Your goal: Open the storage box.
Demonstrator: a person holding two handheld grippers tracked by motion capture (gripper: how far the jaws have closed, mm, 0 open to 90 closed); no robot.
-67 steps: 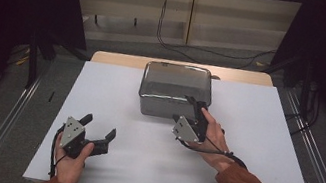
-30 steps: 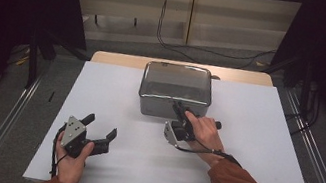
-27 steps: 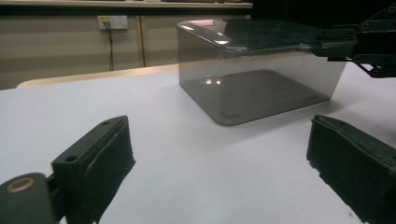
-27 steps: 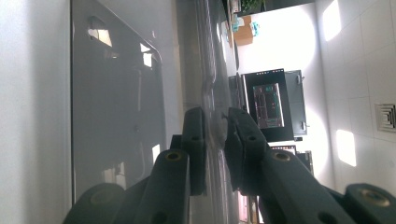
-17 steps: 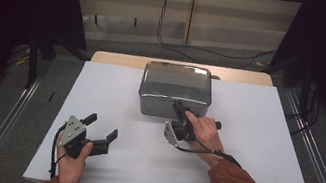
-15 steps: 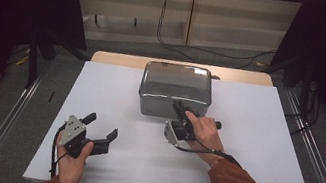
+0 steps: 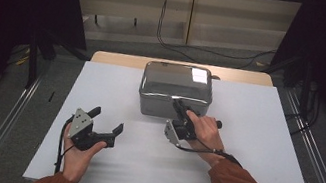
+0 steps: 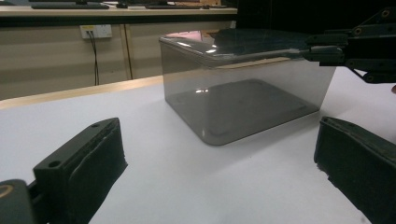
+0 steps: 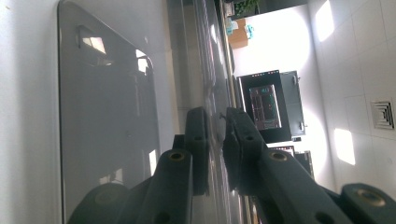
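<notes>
A smoky see-through box (image 7: 177, 86) with a glossy lid (image 8: 233, 39) stands at the back middle of the white table (image 7: 251, 153). My right gripper (image 7: 178, 106) reaches its front edge; its jaws are closed on the lid's thin rim, one jaw on each side. In the right gripper view the right gripper (image 9: 217, 135) pinches that rim beside the grey box wall (image 9: 107, 116). My left gripper (image 7: 106, 119) rests open on the table at front left, apart from the box. In the left gripper view the left gripper (image 8: 219, 163) has bare table between its jaws, and the right gripper (image 8: 336, 49) shows at the lid.
The table's wooden back edge (image 7: 121, 59) lies behind the box. Metal rails (image 7: 8, 125) run along both sides of the table. Cables (image 7: 170, 37) lie on the floor beyond. White tabletop stretches right of the box and in front of it.
The right gripper moved left and forward from the box's front right corner onto the lid's front rim and closed there; it has held still for the last second. The left gripper stayed put.
</notes>
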